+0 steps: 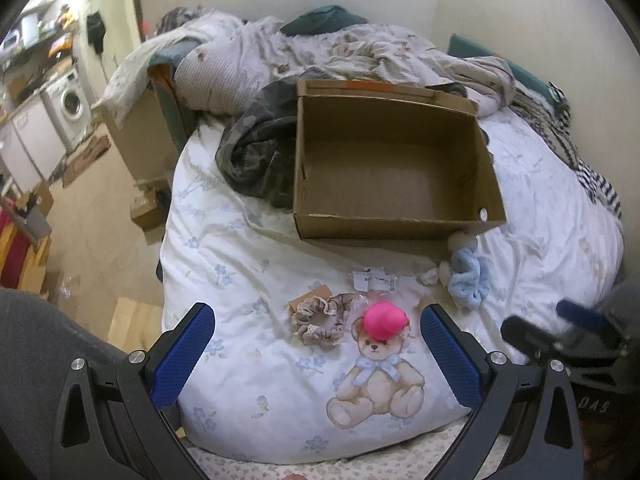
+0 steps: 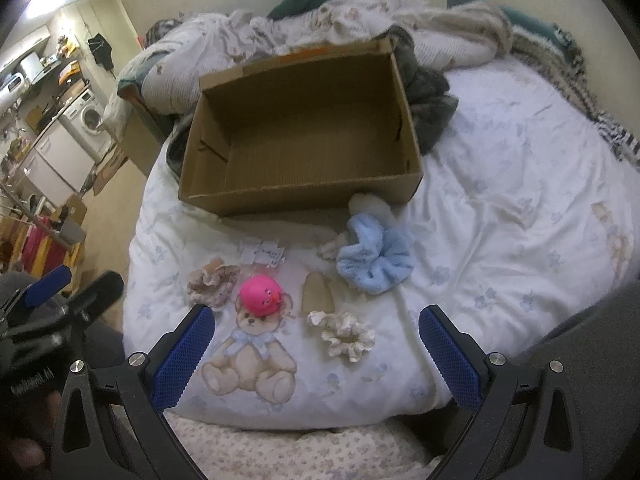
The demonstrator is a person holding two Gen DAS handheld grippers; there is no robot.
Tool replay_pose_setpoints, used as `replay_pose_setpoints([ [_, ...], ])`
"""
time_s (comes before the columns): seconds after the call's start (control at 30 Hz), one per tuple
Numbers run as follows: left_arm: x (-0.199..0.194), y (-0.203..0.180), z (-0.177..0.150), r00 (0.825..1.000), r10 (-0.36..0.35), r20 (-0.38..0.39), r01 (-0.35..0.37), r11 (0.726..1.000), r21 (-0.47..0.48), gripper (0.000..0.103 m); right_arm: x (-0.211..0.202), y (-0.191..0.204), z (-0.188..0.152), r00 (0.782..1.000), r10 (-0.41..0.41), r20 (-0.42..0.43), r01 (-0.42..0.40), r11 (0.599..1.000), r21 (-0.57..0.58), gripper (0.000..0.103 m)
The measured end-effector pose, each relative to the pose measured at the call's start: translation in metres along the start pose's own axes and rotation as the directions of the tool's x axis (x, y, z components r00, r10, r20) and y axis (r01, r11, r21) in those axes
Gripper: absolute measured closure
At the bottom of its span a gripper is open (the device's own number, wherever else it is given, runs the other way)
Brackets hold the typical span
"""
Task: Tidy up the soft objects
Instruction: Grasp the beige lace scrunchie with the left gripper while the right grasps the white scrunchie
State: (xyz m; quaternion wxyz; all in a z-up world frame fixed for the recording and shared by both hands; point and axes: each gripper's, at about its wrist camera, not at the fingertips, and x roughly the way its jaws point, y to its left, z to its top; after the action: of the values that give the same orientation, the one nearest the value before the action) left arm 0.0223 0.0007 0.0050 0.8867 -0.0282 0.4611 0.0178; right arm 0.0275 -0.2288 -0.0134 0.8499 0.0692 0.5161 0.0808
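An open, empty cardboard box [image 1: 396,224] [image 2: 304,200] stands on the bed. In front of it lie a pink squishy toy [image 1: 386,321] [image 2: 262,295], a beige lace scrunchie [image 1: 320,320] [image 2: 212,282], a fluffy blue scrunchie [image 1: 470,282] [image 2: 376,258] and a cream scrunchie [image 2: 346,336]. A white soft item [image 2: 370,206] leans against the box front. My left gripper [image 1: 318,328] is open and empty, above the pink toy and beige scrunchie. My right gripper [image 2: 316,330] is open and empty, around the cream scrunchie's near side.
The white teddy-print duvet [image 1: 376,376] [image 2: 500,240] covers the bed. Small plastic packets [image 1: 372,280] [image 2: 264,256] and a card piece [image 2: 319,294] lie among the items. Crumpled blankets and dark clothes [image 1: 256,148] lie behind the box. The bed's left edge drops to the floor [image 1: 100,240].
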Motion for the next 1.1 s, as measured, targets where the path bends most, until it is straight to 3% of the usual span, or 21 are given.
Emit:
replay_pose_setpoints([
  [0.2,0.020,0.013,0.023,0.996,0.034,-0.076,-0.036,0.999,-0.027,0.000,0.025,-0.014,0.012,0.990,0.052,-0.129,-0.047,0.998,0.039,0.000],
  [0.37,0.044,0.024,0.033,0.988,0.056,-0.145,-0.064,0.997,-0.051,0.000,0.068,-0.021,0.008,0.956,0.084,-0.281,-0.060,0.994,0.092,0.000],
  [0.5,0.079,0.029,0.031,0.968,0.050,-0.247,-0.063,0.997,-0.046,0.000,0.098,-0.024,0.001,0.929,0.058,-0.365,-0.027,0.996,0.090,0.014],
  [0.63,0.115,0.038,0.020,0.937,0.008,-0.348,-0.047,0.994,-0.102,0.001,0.113,-0.022,-0.005,0.917,0.056,-0.395,-0.024,0.996,0.085,0.015],
  [0.77,0.148,0.043,0.010,0.909,-0.021,-0.416,-0.040,0.989,-0.139,0.014,0.120,-0.018,-0.010,0.912,0.042,-0.407,-0.020,0.998,0.056,0.033],
  [0.9,0.167,0.042,0.000,0.885,-0.079,-0.460,-0.002,0.985,-0.173,0.028,0.126,-0.020,-0.009,0.909,0.020,-0.416,-0.002,0.999,0.044,0.068],
  [0.93,0.170,0.040,-0.002,0.880,-0.088,-0.467,0.008,0.985,-0.170,0.030,0.125,-0.022,-0.008,0.910,0.026,-0.413,-0.005,0.999,0.052,0.069],
  [1.03,0.176,0.035,-0.004,0.873,-0.116,-0.474,0.039,0.985,-0.168,0.044,0.118,-0.023,-0.007,0.915,0.056,-0.400,-0.033,0.997,0.065,0.085],
  [1.1,0.181,0.031,-0.006,0.869,-0.120,-0.480,0.049,0.986,-0.158,0.045,0.110,-0.025,-0.007,0.917,0.082,-0.390,-0.057,0.996,0.074,0.089],
])
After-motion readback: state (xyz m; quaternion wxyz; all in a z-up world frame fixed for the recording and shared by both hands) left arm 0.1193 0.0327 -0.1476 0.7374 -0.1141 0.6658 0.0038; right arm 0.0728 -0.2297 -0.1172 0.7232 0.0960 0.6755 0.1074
